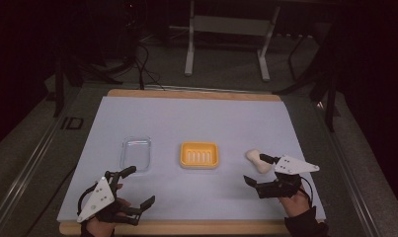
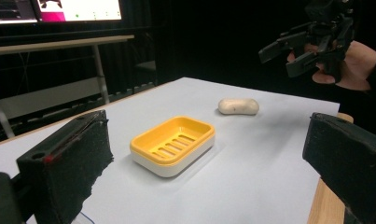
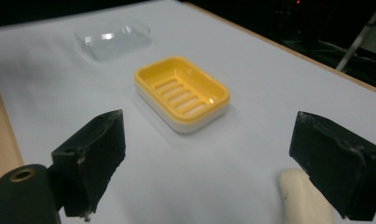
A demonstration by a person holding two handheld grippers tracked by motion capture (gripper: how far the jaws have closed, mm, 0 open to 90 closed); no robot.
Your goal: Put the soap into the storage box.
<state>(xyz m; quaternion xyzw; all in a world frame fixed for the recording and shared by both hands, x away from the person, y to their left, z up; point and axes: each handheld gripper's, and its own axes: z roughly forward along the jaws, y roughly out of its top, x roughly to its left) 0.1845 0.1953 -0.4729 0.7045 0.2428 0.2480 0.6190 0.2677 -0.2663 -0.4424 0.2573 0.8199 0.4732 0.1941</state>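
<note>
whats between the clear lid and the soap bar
The yellow soap dish sits between the clear lid and the soap bar, apart from both, as the high view shows.

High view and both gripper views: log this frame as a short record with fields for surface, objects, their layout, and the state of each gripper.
surface: white sheet over a wooden table
objects: yellow soap dish, clear lid, white soap bar
layout: lid to the left, dish in the centre, soap to the right, all apart from each other
dish contents: empty, slotted insert visible
left gripper: open, holding nothing, near the lid
right gripper: open, holding nothing, close beside the soap; contact cannot be told
</note>
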